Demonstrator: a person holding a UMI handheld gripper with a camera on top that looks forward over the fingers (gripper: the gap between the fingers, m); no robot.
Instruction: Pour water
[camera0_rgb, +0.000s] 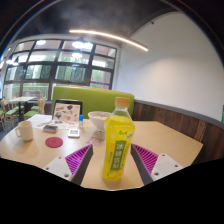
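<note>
A yellow-green drink bottle (119, 145) with an orange cap stands upright on the wooden table (170, 140). It is between the fingers of my gripper (112, 152), which is open. A strip of table shows between the bottle and the left pad (78, 158); the right pad (146, 157) is closer, with a narrower gap. Just beyond the bottle, slightly to its left, stands a clear plastic cup (98, 124).
On the left of the table are a white mug (24, 130), a red coaster (54, 142), a small standing card (67, 112) and some small items (50, 127). A green bench back (95, 100) runs behind the table, with windows above.
</note>
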